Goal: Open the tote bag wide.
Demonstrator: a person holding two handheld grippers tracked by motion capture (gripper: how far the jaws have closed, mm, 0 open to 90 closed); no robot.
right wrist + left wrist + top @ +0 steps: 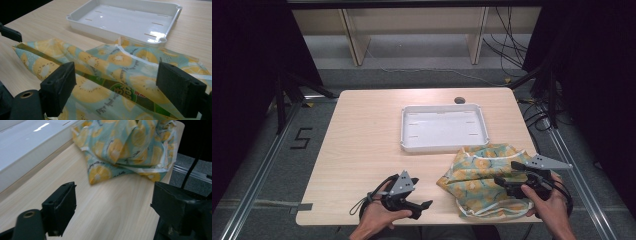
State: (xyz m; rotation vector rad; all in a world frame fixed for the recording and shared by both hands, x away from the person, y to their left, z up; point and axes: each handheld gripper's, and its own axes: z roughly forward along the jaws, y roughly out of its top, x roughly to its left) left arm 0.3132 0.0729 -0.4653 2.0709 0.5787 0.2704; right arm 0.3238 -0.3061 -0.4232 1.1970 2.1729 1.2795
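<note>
While the lemon-print bag (482, 180) lies crumpled on the right front part of the wooden bench (362, 150), its far edge touching or just short of the white tray (443, 127), the right gripper (504, 180) hangs directly over it. In the right gripper view its jaws stand wide apart, one on each side of the bag's raised folds (117, 72), with nothing clamped between them. The left gripper (419, 206) sits near the bench's front edge, to the left of the bag and apart from it. In the left gripper view its jaws are also spread wide over bare wood, the bag (125, 147) lying ahead of them and the tray's white wall (27, 167) off to one side.
</note>
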